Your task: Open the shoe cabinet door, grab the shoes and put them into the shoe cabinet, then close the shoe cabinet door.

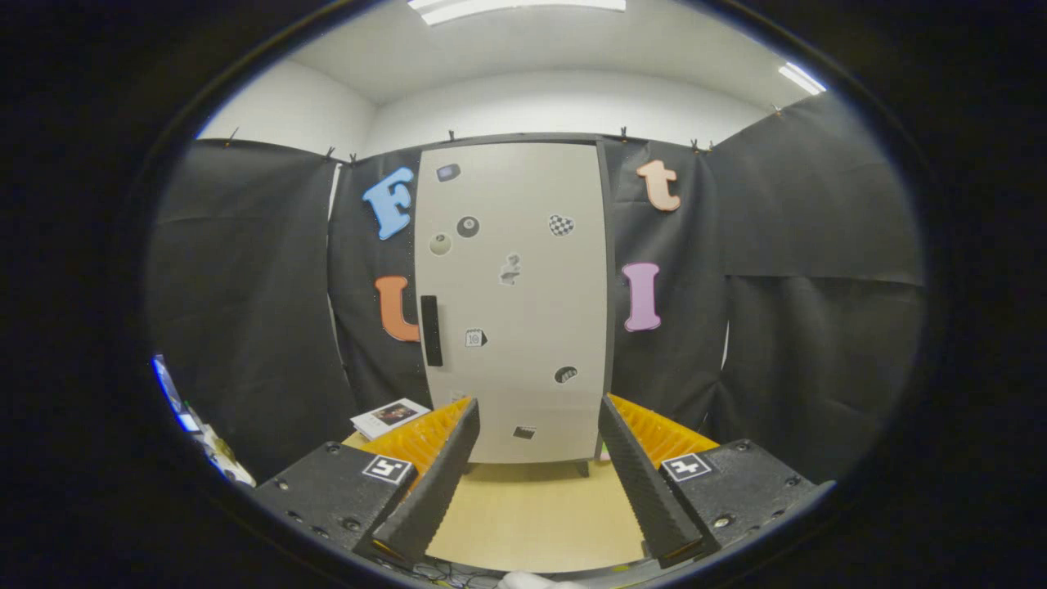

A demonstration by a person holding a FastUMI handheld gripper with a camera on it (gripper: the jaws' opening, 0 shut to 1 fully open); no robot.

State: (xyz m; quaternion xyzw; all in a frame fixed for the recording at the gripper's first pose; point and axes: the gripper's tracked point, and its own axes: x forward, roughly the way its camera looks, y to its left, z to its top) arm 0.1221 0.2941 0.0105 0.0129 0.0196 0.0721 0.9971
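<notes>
Shoe cabinet (513,303) at the far side of the wooden tabletop (532,507), standing upright against the black cloth wall, its door (532,343) shut flush. The dark vertical handle (431,330) sat on the door's left edge, which suggests hinges on the right and a pull from the left. Small stickers (561,225) dotted the door face. A white box (390,417) lay on the table to the left, near the cabinet's foot. No shoes could be made out. The gripper (538,425) pointed squarely at the door from well back, its fingers (433,483) spread wide, released, holding and touching nothing. A closed door fits either shoes waiting outside or shoes already stowed within.
</notes>
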